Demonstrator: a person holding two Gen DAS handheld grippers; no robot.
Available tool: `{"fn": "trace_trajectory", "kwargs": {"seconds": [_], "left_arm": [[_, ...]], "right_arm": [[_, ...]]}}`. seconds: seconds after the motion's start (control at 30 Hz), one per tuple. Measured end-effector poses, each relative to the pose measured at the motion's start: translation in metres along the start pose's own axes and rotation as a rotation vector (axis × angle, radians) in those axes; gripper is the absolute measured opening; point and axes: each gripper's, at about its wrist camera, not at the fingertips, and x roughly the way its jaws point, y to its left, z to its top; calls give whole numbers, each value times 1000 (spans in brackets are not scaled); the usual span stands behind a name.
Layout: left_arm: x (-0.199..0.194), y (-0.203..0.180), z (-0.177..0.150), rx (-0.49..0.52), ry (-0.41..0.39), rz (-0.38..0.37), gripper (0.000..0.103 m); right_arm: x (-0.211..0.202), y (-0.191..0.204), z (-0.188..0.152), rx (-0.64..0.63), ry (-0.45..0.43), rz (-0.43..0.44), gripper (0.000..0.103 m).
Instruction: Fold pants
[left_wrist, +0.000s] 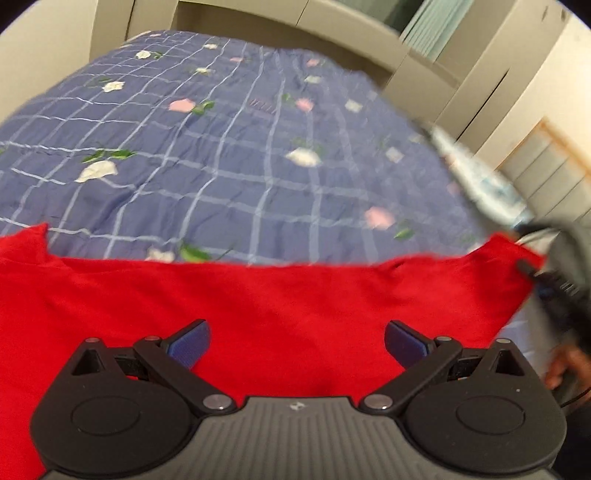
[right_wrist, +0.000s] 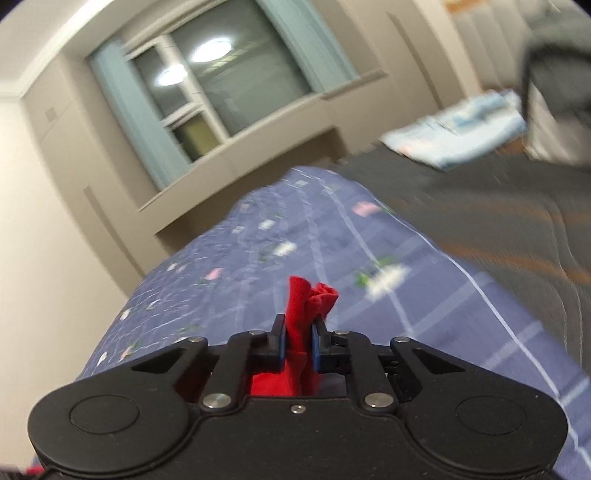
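Note:
Red pants (left_wrist: 258, 295) lie spread across the near part of a blue checked bedspread (left_wrist: 221, 147) with flower prints. My left gripper (left_wrist: 297, 345) hovers over the red cloth, jaws wide open, nothing between its blue pads (left_wrist: 190, 347). At the right edge of the left wrist view the other gripper (left_wrist: 554, 280) holds the pants' right corner, lifted off the bed. In the right wrist view my right gripper (right_wrist: 298, 345) is shut on a bunched fold of the red pants (right_wrist: 306, 299), which sticks up past the fingertips.
A pale blue folded cloth (right_wrist: 458, 136) lies on a dark striped blanket (right_wrist: 498, 229) to the right of the bedspread. A window with teal curtains (right_wrist: 221, 81) and beige walls stand beyond the bed. A person's hand (left_wrist: 565, 365) shows at the right edge.

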Motion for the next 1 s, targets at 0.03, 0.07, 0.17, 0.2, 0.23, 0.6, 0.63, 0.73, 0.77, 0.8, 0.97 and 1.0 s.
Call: {"fn": "trace_trajectory", "kwargs": {"seconds": [0.03, 0.07, 0.17, 0.2, 0.23, 0.6, 0.63, 0.73, 0.77, 0.8, 0.97, 1.0], "left_arm": [[-5, 1, 2, -19, -10, -35, 102], [-12, 3, 5, -42, -20, -75, 102], [-27, 9, 10, -103, -52, -153, 102], [-33, 12, 12, -121, -65, -172, 102], [-38, 15, 13, -137, -77, -186, 102], [-79, 82, 4, -263, -151, -160, 102], [-81, 88, 1, -269, -149, -153, 102], [-82, 102, -8, -281, -141, -133, 102], [-81, 105, -10, -283, -135, -127, 102], [-81, 108, -13, -286, -127, -123, 102], [-71, 112, -25, -297, -82, -123, 102], [-67, 110, -26, -295, -72, -125, 102]], "right_arm": [[-4, 13, 3, -36, -6, 17, 14], [-8, 26, 5, -69, -11, 34, 13], [-20, 71, 7, -173, -21, 93, 13], [-24, 86, 5, -206, -22, 114, 13], [-28, 101, 2, -240, -22, 133, 13], [-45, 230, -116, -446, 147, 233, 12], [-43, 236, -129, -467, 174, 230, 12], [-36, 254, -168, -534, 242, 211, 12], [-35, 256, -177, -547, 253, 206, 12], [-32, 256, -186, -551, 267, 198, 12], [-23, 246, -197, -496, 309, 187, 18], [-24, 246, -196, -493, 312, 200, 21]]}}
